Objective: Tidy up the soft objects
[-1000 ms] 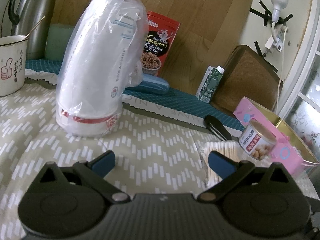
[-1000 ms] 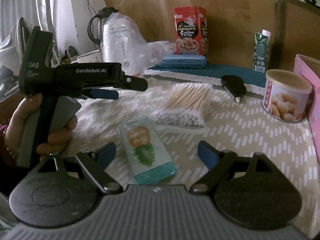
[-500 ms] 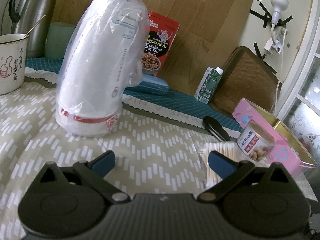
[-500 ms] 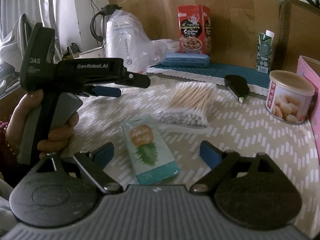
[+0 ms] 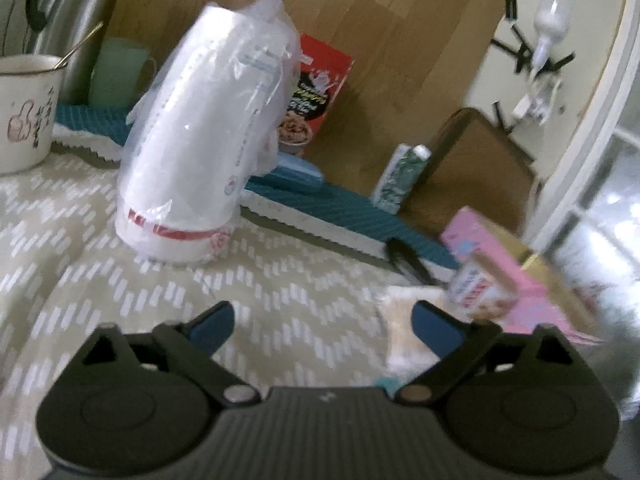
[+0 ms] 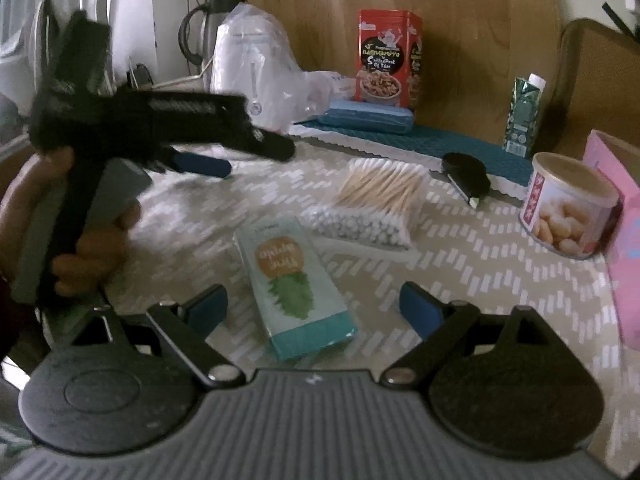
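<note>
A teal tissue pack with a pineapple print [image 6: 294, 280] lies on the patterned cloth between the open fingers of my right gripper [image 6: 310, 308]. A bag of cotton swabs [image 6: 374, 208] lies just beyond it and shows blurred in the left wrist view [image 5: 404, 332]. A stack of white cups in a plastic bag [image 5: 208, 136] stands upright ahead of my left gripper [image 5: 324, 324], which is open and empty. The left gripper also shows in the right wrist view [image 6: 200, 162], held above the cloth at the left.
A peanut can [image 6: 568, 204], a pink box [image 6: 616, 232], a black clip [image 6: 466, 178], a green carton [image 6: 522, 116], a red snack box [image 6: 386, 60], a blue case [image 6: 370, 118], a kettle [image 6: 208, 28] and a white mug [image 5: 26, 112] stand around the cloth.
My left gripper has swung to the right and its view is blurred. My right gripper has drawn back slightly and the tissue pack now sits between its fingers. Both stay open.
</note>
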The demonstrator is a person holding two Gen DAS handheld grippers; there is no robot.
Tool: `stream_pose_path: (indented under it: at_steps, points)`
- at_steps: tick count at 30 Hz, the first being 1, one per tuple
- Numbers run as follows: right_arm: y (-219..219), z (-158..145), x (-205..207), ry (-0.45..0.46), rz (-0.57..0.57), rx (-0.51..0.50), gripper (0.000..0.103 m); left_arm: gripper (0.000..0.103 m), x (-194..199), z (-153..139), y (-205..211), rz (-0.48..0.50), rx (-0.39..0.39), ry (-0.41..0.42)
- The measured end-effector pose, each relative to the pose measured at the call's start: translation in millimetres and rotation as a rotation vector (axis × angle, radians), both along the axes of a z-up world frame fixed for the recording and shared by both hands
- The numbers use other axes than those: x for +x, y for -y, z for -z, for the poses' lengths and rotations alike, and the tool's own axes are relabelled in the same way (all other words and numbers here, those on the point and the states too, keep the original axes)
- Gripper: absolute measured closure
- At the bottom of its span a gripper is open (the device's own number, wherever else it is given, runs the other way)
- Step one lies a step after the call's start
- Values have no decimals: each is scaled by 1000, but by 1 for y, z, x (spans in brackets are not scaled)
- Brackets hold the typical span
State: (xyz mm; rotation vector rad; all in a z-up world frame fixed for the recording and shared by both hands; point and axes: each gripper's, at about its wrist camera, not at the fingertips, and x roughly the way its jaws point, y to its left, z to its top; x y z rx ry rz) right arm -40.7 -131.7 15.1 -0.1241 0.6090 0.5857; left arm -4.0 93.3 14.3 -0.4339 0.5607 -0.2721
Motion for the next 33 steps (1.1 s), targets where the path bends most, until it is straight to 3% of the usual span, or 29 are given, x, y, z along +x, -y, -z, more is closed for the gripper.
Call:
stream_pose_path:
  at_steps: [9, 13, 16, 17, 18, 22, 27, 33]
  points:
    - [5, -1, -1, -8, 36, 19, 8, 10, -29, -14, 23, 168, 2, -38]
    - [6, 0, -10, 9, -11, -9, 10, 10, -21, -5, 45, 196, 67, -85]
    - [11, 0, -20, 36, -46, 5, 30, 19, -19, 5, 57, 228, 64, -102]
    - [13, 0, -22, 47, -47, 13, 48, 20, -21, 4, 62, 225, 90, -96]
    - [16, -1, -24, 45, -47, 27, 55, 21, -22, 4, 68, 224, 112, -96]
    - [24, 0, -31, 67, -40, 47, 57, 29, -23, -4, 76, 211, 103, -109]
    - [51, -12, -39, 116, 11, 135, 57, 32, -24, -40, 103, 254, 133, -13]
    - [102, -42, -43, 268, 169, 180, 57, 32, 12, -87, 180, 410, 162, 115]
